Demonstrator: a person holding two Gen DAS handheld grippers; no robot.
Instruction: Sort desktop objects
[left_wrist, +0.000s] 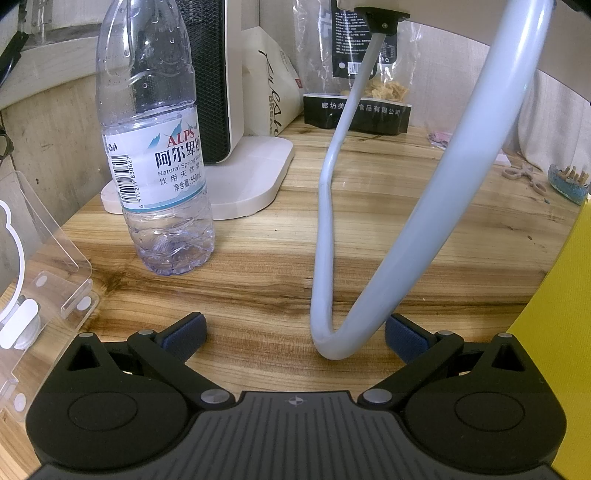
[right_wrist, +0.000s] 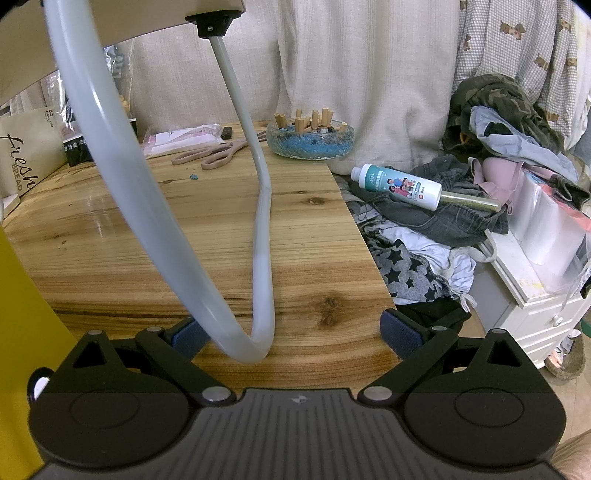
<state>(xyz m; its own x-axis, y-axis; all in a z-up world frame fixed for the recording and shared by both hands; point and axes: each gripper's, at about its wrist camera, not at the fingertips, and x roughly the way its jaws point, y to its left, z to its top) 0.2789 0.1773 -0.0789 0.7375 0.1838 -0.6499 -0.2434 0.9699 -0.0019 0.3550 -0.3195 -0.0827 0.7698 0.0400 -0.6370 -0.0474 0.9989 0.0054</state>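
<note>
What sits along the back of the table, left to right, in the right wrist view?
Fresh bread bag → pink-and-white packet → scissors → glass ashtray.

Water bottle, upper left of left wrist frame, is showing a label reading "ALPS", "阿尔卑斯" partly cut off, "Natural Spring Water", "饮用天然泉水", "净含量:550mL", plus a barcode with digits starting 6 970219 83062. Paper bag, left edge of right wrist frame, is reading "fresh BREAD". Black box, upper centre, is displaying "廊坊美…食品有限公司".
</note>
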